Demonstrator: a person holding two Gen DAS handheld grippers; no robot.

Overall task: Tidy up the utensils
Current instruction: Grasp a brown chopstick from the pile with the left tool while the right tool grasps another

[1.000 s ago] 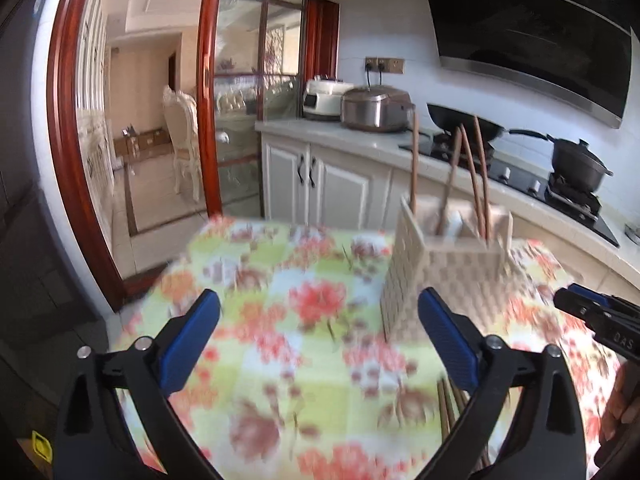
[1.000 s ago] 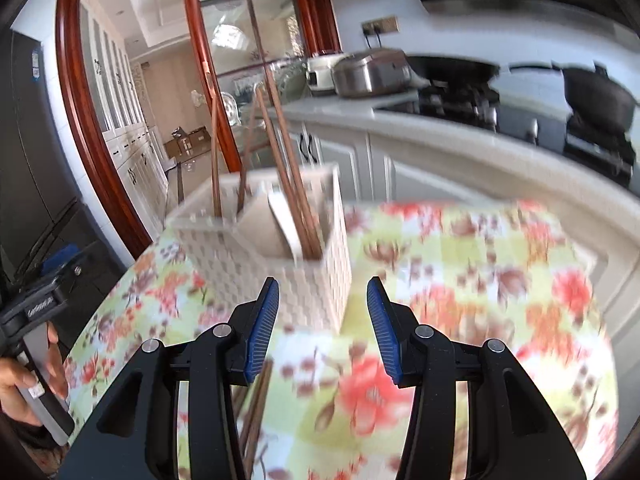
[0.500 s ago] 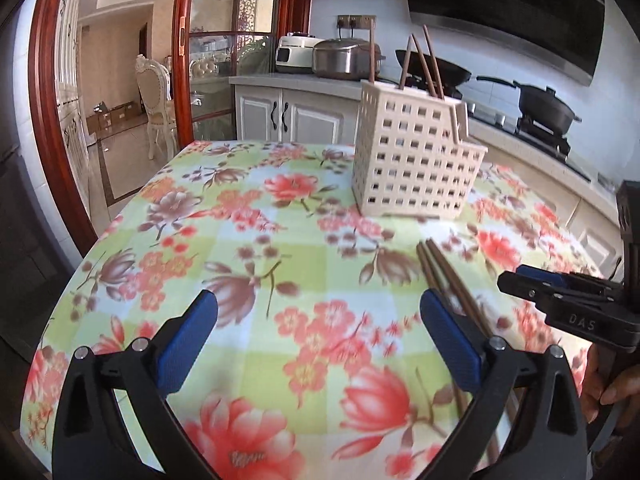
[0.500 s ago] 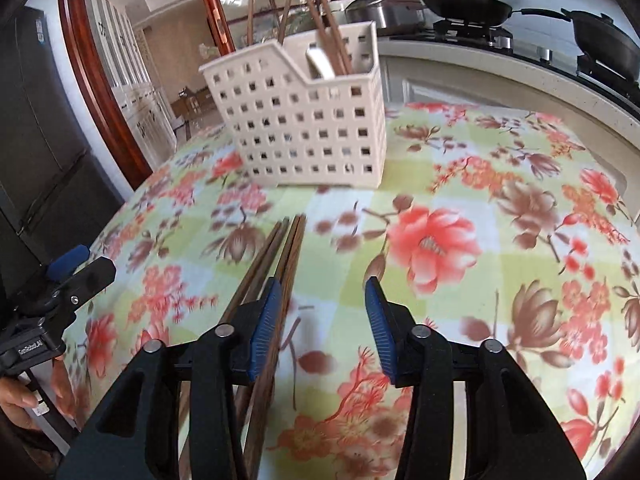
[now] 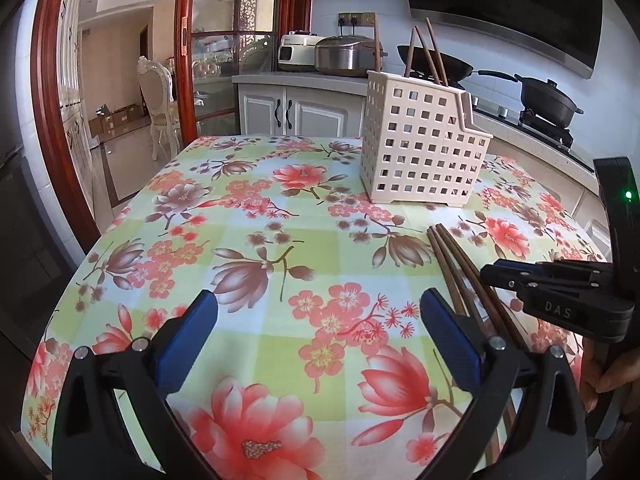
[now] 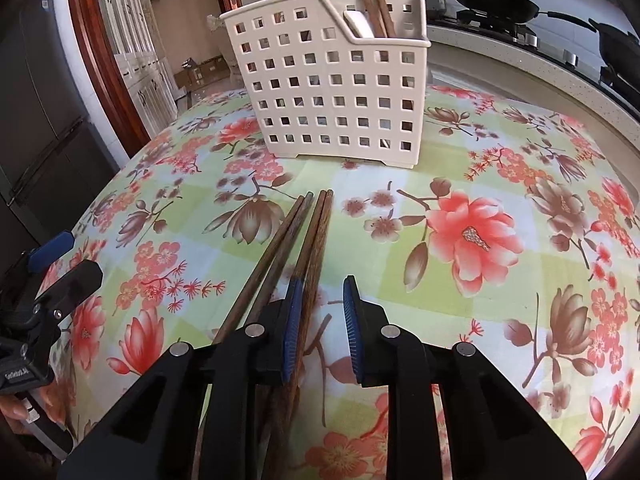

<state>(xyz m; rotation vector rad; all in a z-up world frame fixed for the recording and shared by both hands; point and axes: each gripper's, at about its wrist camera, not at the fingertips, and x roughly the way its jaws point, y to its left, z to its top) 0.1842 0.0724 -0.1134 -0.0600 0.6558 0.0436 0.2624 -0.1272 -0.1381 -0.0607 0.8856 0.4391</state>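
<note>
Right gripper (image 6: 320,320) closing beside dark brown wooden chopsticks (image 6: 308,248), nothing clamped; we shift left, centre one pair, then squeeze.

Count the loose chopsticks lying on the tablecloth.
4, side by side on the tablecloth before the basket: loose chopsticks, two left, two right. Others may hide beneath the right gripper.

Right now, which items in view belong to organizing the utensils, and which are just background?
Job items:
- chopsticks on the table
- white perforated utensil basket, already holding chopsticks
- right gripper, closing beside the loose chopsticks

Just lying about:
- rice cooker
- wok
- lidded pot
- chair
</note>
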